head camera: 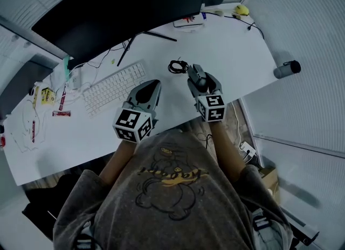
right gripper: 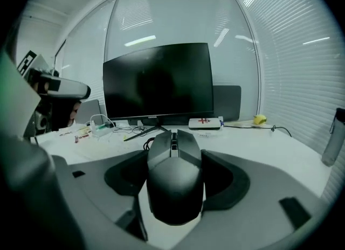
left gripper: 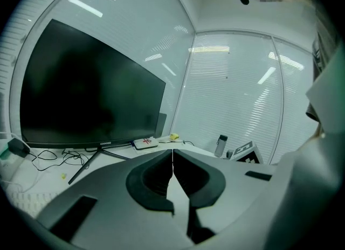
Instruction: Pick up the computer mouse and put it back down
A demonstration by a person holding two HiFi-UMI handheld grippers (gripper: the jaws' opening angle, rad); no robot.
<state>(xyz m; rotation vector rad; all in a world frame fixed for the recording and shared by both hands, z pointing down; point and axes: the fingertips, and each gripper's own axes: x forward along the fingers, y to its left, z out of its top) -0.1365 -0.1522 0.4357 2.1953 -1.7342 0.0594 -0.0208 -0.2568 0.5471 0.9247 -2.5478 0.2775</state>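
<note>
A dark grey computer mouse (right gripper: 174, 173) sits between the jaws of my right gripper (right gripper: 173, 160), which is shut on its sides and holds it above the white desk (right gripper: 259, 141). From the head view the mouse (head camera: 198, 76) shows dark at the tip of the right gripper (head camera: 200, 80), near the desk's front edge. A coiled black cable (head camera: 177, 66) lies just beyond it. My left gripper (head camera: 148, 91) hovers to the left over the desk, beside the white keyboard (head camera: 114, 88). In its own view the left gripper (left gripper: 172, 160) is shut with its tips touching and nothing between them.
A large black monitor (head camera: 124, 9) stands at the back of the desk on a thin black stand (head camera: 132, 44). A white box with a red mark (head camera: 188, 22) and a yellow object (head camera: 241, 9) lie at the far right corner. Small items and cables clutter the left end (head camera: 48, 95).
</note>
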